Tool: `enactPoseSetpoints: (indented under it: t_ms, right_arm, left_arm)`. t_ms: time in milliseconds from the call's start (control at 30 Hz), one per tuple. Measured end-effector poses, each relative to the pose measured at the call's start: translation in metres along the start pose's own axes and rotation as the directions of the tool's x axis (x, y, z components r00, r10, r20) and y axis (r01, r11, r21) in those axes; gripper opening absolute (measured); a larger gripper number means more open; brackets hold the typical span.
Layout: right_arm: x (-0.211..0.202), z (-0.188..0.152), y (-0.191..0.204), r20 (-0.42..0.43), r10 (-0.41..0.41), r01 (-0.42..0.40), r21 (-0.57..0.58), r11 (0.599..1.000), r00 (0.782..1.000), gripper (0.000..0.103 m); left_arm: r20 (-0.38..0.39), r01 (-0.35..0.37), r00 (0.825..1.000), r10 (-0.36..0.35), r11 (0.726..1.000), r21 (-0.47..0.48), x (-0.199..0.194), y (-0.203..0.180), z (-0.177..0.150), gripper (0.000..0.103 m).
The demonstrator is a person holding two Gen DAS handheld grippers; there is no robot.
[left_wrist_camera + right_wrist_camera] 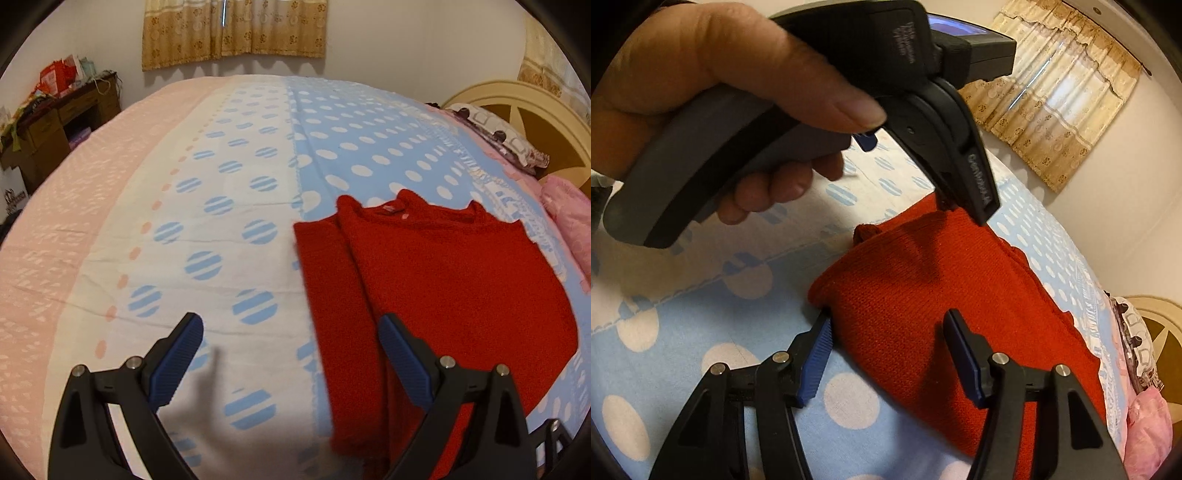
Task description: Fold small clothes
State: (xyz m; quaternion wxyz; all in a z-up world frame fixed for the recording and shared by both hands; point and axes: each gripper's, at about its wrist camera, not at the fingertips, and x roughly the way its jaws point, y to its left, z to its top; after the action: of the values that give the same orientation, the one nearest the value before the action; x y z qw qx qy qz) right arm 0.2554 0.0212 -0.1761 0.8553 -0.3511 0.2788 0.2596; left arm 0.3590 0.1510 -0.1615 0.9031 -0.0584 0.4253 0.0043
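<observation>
A red knit sweater (436,280) lies flat on the bed, one side folded over the body, neckline at the far end. My left gripper (291,332) is open and empty, hovering over the sweater's left edge; its right finger is above the red fabric. In the right wrist view the sweater (923,295) fills the middle. My right gripper (886,332) is open around the sweater's near corner, its left pad (818,354) touching the edge. The left gripper also shows there from the side (960,199), held by a hand, just above the sweater's far part.
The bed sheet (236,206) is pink, white and blue with dots. Pillows (498,136) and a cream headboard (535,110) are at the right. A brown desk (55,125) with clutter stands at the far left. Curtains (236,29) hang on the wall.
</observation>
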Motion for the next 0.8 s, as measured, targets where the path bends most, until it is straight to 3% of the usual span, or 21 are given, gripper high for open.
enactPoseSetpoints:
  t_ms: [167, 267, 600, 800]
  right_arm:
    - [-0.001, 0.0, -0.001, 0.005, -0.007, 0.007, -0.003, 1.0, 1.0, 0.061]
    - [-0.003, -0.001, 0.001, 0.01, -0.009, 0.009, -0.004, 1.0, 1.0, 0.056]
    - [-0.006, -0.002, 0.006, 0.013, -0.017, 0.017, -0.017, 1.0, 1.0, 0.053]
    - [-0.007, 0.0, 0.009, 0.016, -0.023, 0.023, -0.022, 0.999, 1.0, 0.053]
  left_arm:
    - [-0.022, 0.04, 0.999, -0.041, 0.999, -0.029, 0.011, 0.001, 0.004, 0.098]
    - [-0.03, 0.078, 0.996, -0.08, 0.995, -0.063, 0.015, 0.004, 0.006, 0.098]
    - [0.057, 0.19, 0.981, -0.184, 0.973, -0.129, 0.001, 0.013, 0.018, 0.098]
    - [0.001, 0.174, 0.985, -0.174, 0.981, -0.09, 0.022, -0.001, 0.021, 0.098]
